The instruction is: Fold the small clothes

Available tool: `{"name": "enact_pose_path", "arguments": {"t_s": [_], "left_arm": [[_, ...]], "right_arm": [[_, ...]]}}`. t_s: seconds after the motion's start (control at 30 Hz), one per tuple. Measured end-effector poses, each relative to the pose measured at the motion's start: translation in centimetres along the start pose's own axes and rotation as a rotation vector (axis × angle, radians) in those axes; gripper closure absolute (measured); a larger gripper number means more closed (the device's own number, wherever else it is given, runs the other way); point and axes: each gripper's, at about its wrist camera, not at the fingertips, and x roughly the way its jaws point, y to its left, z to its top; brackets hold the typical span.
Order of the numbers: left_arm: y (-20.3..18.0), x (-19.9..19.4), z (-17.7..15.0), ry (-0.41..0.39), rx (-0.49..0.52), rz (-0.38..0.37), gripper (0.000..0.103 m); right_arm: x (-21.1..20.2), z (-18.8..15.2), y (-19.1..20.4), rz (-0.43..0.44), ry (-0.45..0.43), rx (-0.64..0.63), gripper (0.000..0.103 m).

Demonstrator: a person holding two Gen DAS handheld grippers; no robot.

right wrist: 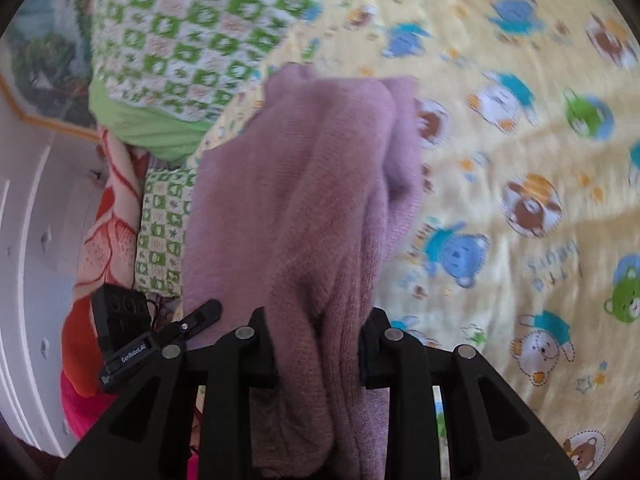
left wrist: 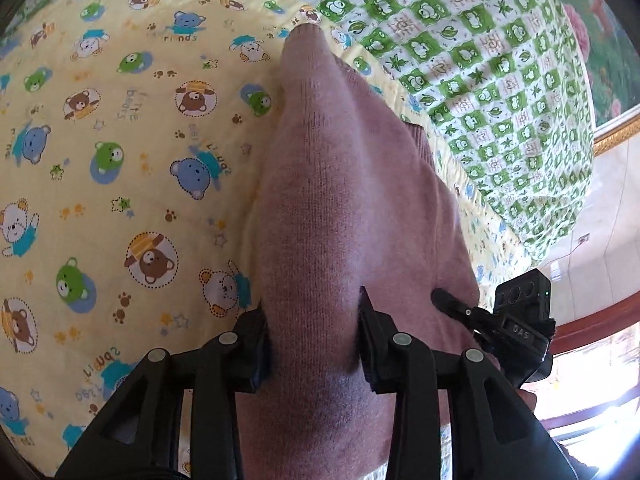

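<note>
Both grippers, left (left wrist: 314,332) and right (right wrist: 318,344), apparently clamp bunched, fuzzy mauve knit sweater (left wrist: 340,208).

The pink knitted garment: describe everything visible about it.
The pink knitted garment is a soft, dusty-pink, fine-ribbed piece, fuzzy like wool. It is bunched and hangs in thick folds, not flat. Both claws grip it: the left claw pinches one bunch, the right claw another, with fabric filling the gap between each pair of fingers. Its far end tapers toward the yellow bear-print sheet beneath. Its type cannot be told.
</note>
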Motion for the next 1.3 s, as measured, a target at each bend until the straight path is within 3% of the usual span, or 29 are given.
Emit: {"name": "enact_pose_path", "arguments": {"t_s": [0.07,0.17,0.43,0.57,0.7,0.77,0.8,0.87,1.03,1.3], "left_arm": [[-0.2,0.1,0.1,0.007,0.008,0.024,0.058],[-0.7,-0.2,0.1,0.013,-0.002,0.046,0.048],[-0.1,-2.8,-1.7,0.025,0.011,0.061,0.039],[0.4,-4.0,-3.4,0.040,0.022,0.068,0.037],[0.8,-4.0,-5.0,0.074,0.041,0.084,0.037],[1.1,-3.7,-5.6,0.089,0.037,0.089,0.037],[1.2,-3.6,-5.9,0.095,0.034,0.090,0.037],[1.3,-3.6,-6.3,0.097,0.036,0.101,0.037],[1.1,-3.3,-6.7,0.104,0.074,0.150,0.037],[2.0,-2.3,-6.9,0.117,0.043,0.163,0.036]], "right_arm": [[-0.1,0.1,-0.1,0.004,0.002,0.019,0.065],[-1.1,0.1,0.5,-0.014,-0.010,0.020,0.061],[-5.4,-1.8,2.3,-0.112,-0.097,-0.041,0.060],[-8.1,-3.7,3.1,-0.110,-0.142,-0.078,0.060],[-8.0,-5.4,4.4,-0.110,-0.110,-0.123,0.060],[-7.1,-6.0,4.7,-0.170,-0.074,-0.149,0.060],[-6.5,-6.3,4.7,-0.199,-0.055,-0.158,0.062],[-5.9,-6.7,4.6,-0.215,-0.035,-0.166,0.092],[-7.7,-7.3,5.6,-0.215,-0.107,-0.221,0.094],[-5.4,-7.9,1.7,-0.286,-0.066,-0.173,0.096]]}}
